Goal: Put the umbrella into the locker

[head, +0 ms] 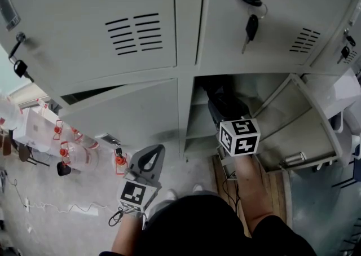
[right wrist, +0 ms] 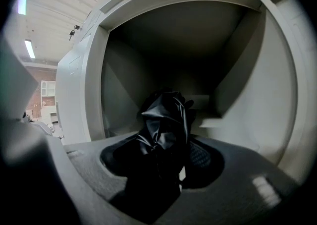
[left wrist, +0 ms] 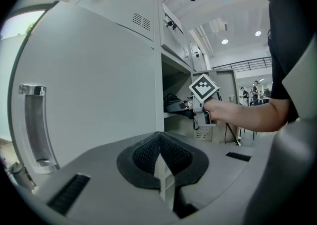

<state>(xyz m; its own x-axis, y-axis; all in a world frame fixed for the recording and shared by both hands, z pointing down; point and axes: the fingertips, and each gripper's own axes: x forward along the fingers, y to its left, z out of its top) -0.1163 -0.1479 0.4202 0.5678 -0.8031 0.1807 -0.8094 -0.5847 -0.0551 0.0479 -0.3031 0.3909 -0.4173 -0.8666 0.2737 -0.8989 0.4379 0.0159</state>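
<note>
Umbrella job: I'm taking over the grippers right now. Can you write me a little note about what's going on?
Left gripper: jaws together, empty, facing the closed neighbouring door.
Right gripper: reached into the open locker, jaws wide around the black umbrella. A gap shows at one pad, so the grip looks loose.
Done: the umbrella is inside the locker's opening.
Left: let go fully, draw the right gripper out, then probably shut the locker door.
</note>
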